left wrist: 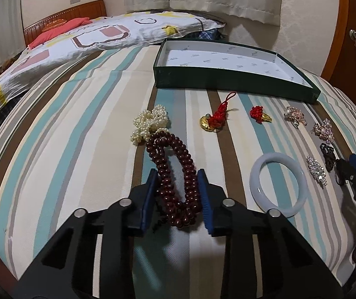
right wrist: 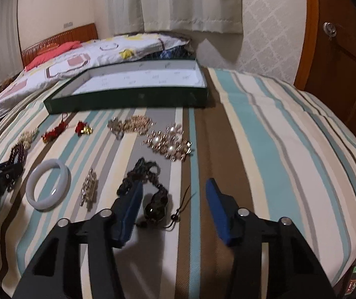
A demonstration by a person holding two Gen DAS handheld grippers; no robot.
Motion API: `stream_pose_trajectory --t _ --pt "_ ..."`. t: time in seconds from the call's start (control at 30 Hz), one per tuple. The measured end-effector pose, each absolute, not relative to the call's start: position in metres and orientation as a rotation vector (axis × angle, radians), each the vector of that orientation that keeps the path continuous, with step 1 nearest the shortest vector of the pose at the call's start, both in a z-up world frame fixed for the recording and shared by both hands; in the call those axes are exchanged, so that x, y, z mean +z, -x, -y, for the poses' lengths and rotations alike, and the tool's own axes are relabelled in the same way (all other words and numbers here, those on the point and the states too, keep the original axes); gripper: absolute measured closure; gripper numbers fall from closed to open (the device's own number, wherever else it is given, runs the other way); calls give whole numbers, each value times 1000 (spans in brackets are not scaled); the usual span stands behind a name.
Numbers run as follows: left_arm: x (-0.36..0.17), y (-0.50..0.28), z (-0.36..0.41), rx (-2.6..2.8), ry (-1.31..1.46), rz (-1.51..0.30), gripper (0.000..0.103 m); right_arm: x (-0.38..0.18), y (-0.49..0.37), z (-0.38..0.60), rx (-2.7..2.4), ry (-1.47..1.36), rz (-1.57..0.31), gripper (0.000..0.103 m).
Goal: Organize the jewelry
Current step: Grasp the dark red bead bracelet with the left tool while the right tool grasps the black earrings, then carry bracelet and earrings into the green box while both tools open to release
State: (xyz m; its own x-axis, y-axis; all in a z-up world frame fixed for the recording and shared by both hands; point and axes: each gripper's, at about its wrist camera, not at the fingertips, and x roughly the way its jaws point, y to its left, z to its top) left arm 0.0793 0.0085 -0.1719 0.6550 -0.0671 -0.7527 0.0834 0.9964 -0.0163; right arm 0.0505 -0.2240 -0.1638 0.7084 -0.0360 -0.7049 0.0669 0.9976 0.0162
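While your left gripper (left wrist: pixel 179 196) reaches down onto the striped bedspread (left wrist: pixel 78 129), its blue pads (left wrist: pixel 206 199) sit against both sides of the looped dark red wooden bead string (left wrist: pixel 175 174), clenched on the near end of the loop. The far end of that string lies on the cover, touching the heap of cream pearl strands (left wrist: pixel 148 123).

Your right gripper (right wrist: pixel 175 206) stands partly spread over the black beaded cord necklace (right wrist: pixel 150 194). One blue pad lies over the necklace's left side; the other stands clear on the right, so nothing is grasped there.

Between your two grippers, the pale white jade-like bangle (left wrist: pixel 277 184) lies flat, with a clear rhinestone brooch (left wrist: pixel 316 170) just beside it. Farther from you, a row runs parallel to the box's long near wall: a red knotted charm with a gold ornament (left wrist: pixel 214 119), a smaller red knot with a gold piece (left wrist: pixel 259 114), a rose-gold brooch (left wrist: pixel 294 115) and a pearl-set brooch (left wrist: pixel 323 130).

Past that row, the shallow dark green cardboard box with a white printed lining (left wrist: pixel 227 78) lies on the bedspread with nothing in it. A patterned white quilt (left wrist: pixel 90 39) is bunched toward the wooden headboard (left wrist: pixel 78 12).
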Motion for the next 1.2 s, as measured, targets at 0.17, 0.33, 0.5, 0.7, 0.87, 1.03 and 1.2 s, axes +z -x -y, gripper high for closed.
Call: stream_pose_trajectory --t 0.17,0.33,0.5,0.7,0.87,1.03,1.2 --pt "-171 -77 -8 -95 -12 -857 79 -166 -48 222 -26 -54 -801 70" --pt "-169 -72 -8 -103 -7 -851 84 -165 -45 221 4 -71 -809 85" --pt "-165 -67 -8 -105 -8 -835 84 -164 -42 223 12 -102 -808 85" --pt "-156 -63 -7 -106 -7 -807 84 -154 -40 222 16 -103 -778 85" --pt "-147 -62 -7 -115 0 -783 84 -140 -37 220 22 -105 -736 85" --pt "-137 -62 -6 -126 10 -761 84 -126 -37 220 28 -108 -697 85" --pt "-126 -66 -5 -135 20 -742 84 -108 -38 219 38 -116 -652 85"
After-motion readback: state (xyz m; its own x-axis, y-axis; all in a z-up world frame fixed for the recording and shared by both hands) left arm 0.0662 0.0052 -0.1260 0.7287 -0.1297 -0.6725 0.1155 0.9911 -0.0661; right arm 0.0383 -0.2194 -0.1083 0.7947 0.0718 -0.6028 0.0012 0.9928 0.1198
